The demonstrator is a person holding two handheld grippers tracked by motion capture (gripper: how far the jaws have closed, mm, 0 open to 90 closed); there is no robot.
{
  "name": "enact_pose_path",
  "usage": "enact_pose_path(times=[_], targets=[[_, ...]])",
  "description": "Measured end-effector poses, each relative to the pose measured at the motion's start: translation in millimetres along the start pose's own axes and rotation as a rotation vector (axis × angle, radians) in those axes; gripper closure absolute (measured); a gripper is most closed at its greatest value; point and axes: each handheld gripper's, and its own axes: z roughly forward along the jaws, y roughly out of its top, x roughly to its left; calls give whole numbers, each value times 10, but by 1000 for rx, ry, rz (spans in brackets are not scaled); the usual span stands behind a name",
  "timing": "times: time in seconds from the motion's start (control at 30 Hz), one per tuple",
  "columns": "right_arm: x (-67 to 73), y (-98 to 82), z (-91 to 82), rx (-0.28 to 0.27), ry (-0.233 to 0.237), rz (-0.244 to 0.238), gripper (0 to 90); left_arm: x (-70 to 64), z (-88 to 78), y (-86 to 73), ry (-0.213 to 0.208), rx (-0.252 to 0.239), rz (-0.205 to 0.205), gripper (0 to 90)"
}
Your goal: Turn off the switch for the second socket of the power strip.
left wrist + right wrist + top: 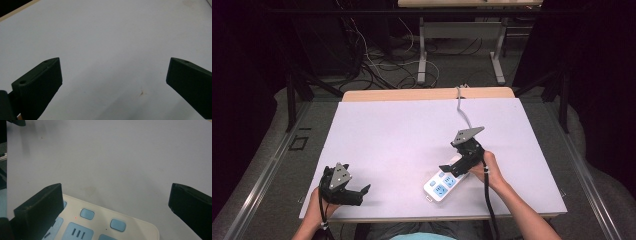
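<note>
A white power strip (443, 184) with blue sockets lies on the white table sheet (402, 135), near the front right. Its grey cable (461, 110) runs off toward the table's back edge. My right gripper (454, 168) hovers over the strip's far end, jaws wide open and holding nothing. In the right gripper view the strip (140, 226) and its blue buttons (87, 214) sit low between the open right gripper (115, 195). My left gripper (361, 194) rests near the front left edge, open and empty. Bare sheet (112, 37) lies beyond the left gripper (113, 72).
The sheet covers a wooden table whose edge (427, 94) shows at the back. Beyond it stand another table's legs (422, 60) and loose floor cables (377, 65). Metal rails (272, 165) flank the table. A small brown mark (142, 93) is on the sheet.
</note>
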Motion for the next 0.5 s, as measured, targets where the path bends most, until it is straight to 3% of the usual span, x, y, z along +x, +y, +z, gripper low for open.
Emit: enact_pose_path(times=[0.23, 0.4, 0.43, 0.5], targets=[[45, -5, 55, 4, 6, 15, 23, 1, 6, 6, -6, 1, -8, 2], [74, -15, 92, 17, 29, 11, 206, -1, 0, 4, -4, 3, -9, 2], [74, -15, 92, 17, 29, 11, 206, -1, -2, 3, -5, 1, -7, 2], [115, -14, 113, 20, 13, 13, 317, -1, -3, 1, 0, -1, -10, 2]])
